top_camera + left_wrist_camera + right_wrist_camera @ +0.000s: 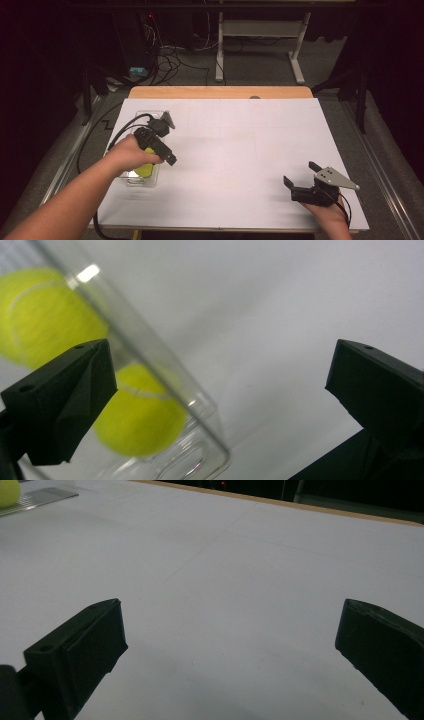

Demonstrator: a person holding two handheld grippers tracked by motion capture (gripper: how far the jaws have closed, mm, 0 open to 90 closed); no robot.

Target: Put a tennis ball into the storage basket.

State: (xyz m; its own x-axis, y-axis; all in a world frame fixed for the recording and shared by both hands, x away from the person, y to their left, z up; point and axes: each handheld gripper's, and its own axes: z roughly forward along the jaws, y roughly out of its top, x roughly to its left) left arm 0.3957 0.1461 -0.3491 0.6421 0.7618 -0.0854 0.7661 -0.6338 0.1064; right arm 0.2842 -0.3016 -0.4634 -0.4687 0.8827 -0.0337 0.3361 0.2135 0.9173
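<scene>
A clear plastic container (131,181) stands near the left edge of the white table sheet (240,150). It holds yellow tennis balls (145,169). In the left gripper view two balls (137,415) (45,315) lie behind the container's clear wall (150,355). My left gripper (169,156) hovers just over the container's right side. Its jaws are open (220,370) with nothing between them. My right gripper (300,173) rests low at the front right of the sheet. It is open and empty (231,625) and faces across the sheet. A ball (7,492) peeks in at that view's top left.
The sheet lies on a wooden tabletop (220,92), whose far edge shows as a light strip. Beyond it stand a white desk frame (260,35) and tangled cables (170,57) on the floor. A metal rail (65,165) runs along the table's left side.
</scene>
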